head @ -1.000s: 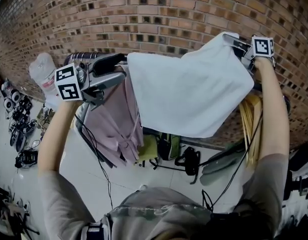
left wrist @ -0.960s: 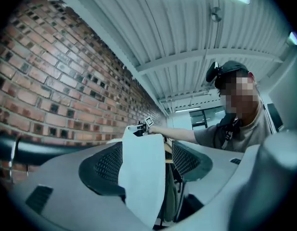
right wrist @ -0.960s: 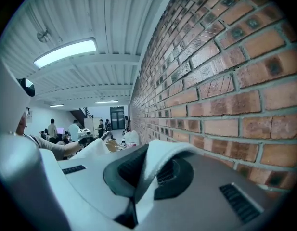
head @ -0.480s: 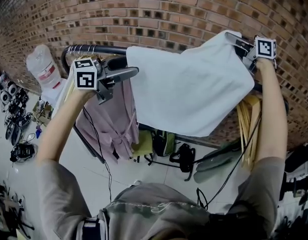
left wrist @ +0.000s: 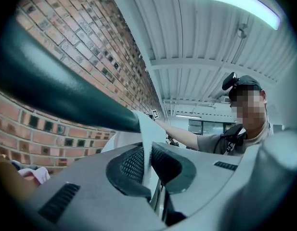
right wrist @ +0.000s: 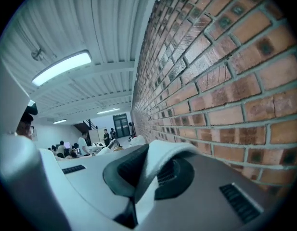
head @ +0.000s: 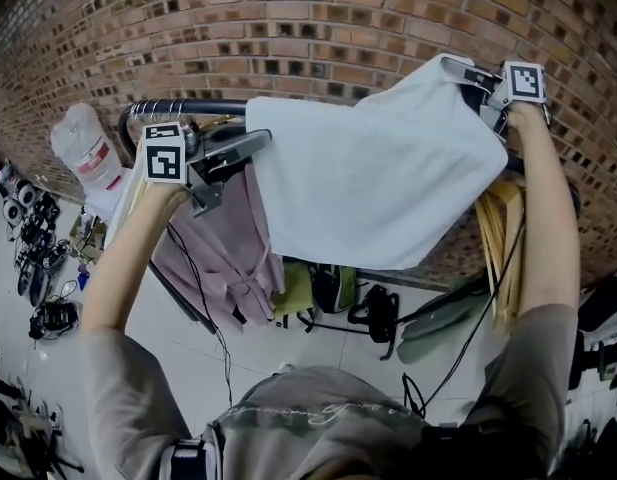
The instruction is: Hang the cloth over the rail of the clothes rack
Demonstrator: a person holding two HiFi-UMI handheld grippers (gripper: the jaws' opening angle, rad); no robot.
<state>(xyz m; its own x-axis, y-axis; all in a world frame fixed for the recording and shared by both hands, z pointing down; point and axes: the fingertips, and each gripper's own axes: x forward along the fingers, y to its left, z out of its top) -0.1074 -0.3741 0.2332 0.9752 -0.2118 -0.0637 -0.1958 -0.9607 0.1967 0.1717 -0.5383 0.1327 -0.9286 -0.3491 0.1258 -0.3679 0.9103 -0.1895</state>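
The white cloth [head: 373, 183] hung spread beside the rail [head: 188, 107], right corner clamped in the right gripper [head: 468, 78], left edge just clamped by the closing left gripper [head: 256, 144], so draping could begin.

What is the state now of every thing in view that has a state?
cloth: held up, spread between both grippers
left gripper: shut on the cloth's edge, jaws just closed
right gripper: shut on a cloth corner
pink garment: hanging from the rail
rail: cloth not clearly draped over it yet
ceiling light: on
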